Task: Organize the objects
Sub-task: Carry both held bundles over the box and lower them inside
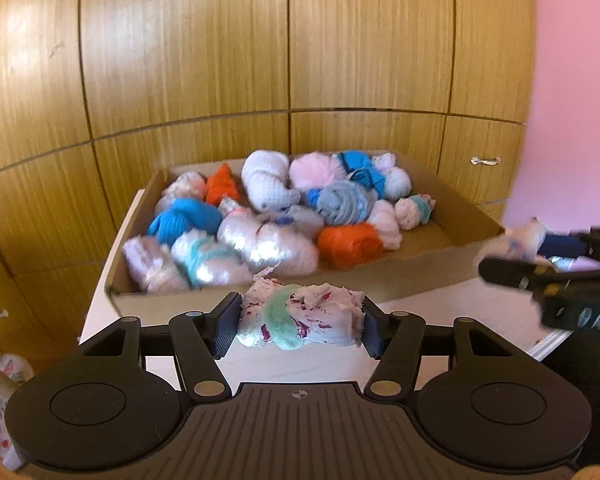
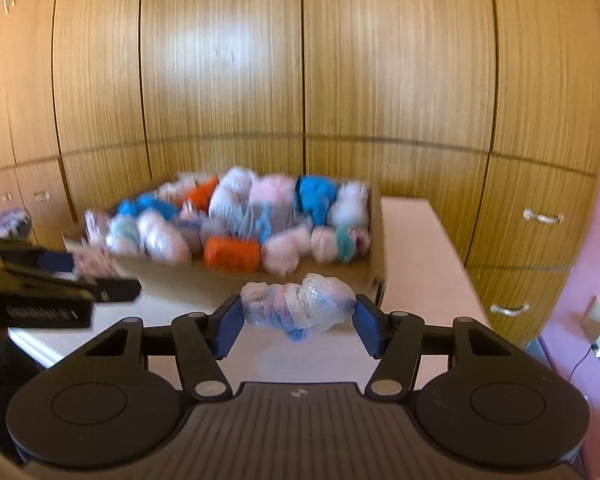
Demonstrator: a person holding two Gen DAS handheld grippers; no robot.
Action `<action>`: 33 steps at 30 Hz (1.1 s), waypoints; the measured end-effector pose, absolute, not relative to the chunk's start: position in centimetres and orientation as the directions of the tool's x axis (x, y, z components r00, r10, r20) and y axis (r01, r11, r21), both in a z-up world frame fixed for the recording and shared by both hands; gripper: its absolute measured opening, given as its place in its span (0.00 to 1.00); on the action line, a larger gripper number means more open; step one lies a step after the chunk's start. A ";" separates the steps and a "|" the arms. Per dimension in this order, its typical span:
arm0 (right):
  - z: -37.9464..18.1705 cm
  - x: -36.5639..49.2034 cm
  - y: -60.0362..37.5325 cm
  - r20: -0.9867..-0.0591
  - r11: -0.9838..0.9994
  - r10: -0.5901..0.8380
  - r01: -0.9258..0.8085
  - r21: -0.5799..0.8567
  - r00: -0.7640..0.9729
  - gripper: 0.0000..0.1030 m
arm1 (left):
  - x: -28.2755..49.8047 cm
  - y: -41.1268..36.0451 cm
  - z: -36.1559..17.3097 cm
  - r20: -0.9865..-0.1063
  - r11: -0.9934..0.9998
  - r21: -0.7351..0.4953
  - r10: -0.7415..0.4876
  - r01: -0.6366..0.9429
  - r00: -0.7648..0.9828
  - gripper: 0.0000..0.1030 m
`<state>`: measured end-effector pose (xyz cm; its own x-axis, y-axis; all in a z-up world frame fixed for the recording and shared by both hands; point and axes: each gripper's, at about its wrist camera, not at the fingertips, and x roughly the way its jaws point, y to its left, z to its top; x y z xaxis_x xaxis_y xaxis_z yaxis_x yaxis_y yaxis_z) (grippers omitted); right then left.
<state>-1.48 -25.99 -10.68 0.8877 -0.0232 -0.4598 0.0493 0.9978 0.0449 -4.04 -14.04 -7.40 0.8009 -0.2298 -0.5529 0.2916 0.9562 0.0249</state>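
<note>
A: Left gripper [image 1: 302, 322], black frame with blue pads, is clamped on a white fluffy bundle with mint-green and magenta streaks [image 1: 300, 318]. Pads press both ends and the bundle hangs clear of the pale tabletop [image 1: 300, 368], just in front of the shallow brown cardboard tray [image 1: 452, 258].

B: And the tray?

A: Packed with soft wrapped bundles in orange, bright blue, pink and white [image 1: 260, 216]. Left and middle look full. There's bare cardboard at the right end, judging from the left wrist view.

B: Right side?

A: Right gripper [image 2: 298, 312] is clamped on a plastic-wrapped bundle of white, pink and blue fluff [image 2: 298, 306], held crosswise, near the tray's front wall [image 2: 220, 284]. The view is motion-blurred, so contact detail is soft.

B: How should the step go?

A: Probably lift each bundle over the front wall before going forward, so nothing clips the cardboard. Aim for the free right end. Keep the two grippers apart, one drop at a time. Release low, since soft rolls may tumble off the pile.

B: Risk?

A: Plastic wrap could slip or cling to the pads on release.
</note>
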 end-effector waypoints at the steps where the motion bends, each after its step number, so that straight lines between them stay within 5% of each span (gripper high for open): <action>1: -9.9 -1.3 -26.3 -0.449 0.998 -0.022 0.048 0.046 0.893 0.54 | -3.9 -14.3 -6.9 -0.550 0.954 0.029 -0.234 0.299 0.802 0.64; 7: -5.6 1.2 -28.9 -0.432 0.994 0.041 0.006 0.107 0.901 0.54 | -1.5 -16.8 -2.8 -0.512 0.932 0.056 -0.281 0.358 0.812 0.64; 12: -5.1 5.3 -30.4 -0.509 0.982 0.133 -0.045 0.181 0.851 0.54 | 2.2 -19.4 -1.5 -0.529 0.903 0.089 -0.314 0.419 0.788 0.64; 33: -10.1 10.7 -30.1 -0.713 0.979 0.191 -0.081 0.185 0.674 0.57 | 6.6 -22.0 -7.3 -0.689 0.824 0.157 -0.303 0.544 0.658 0.65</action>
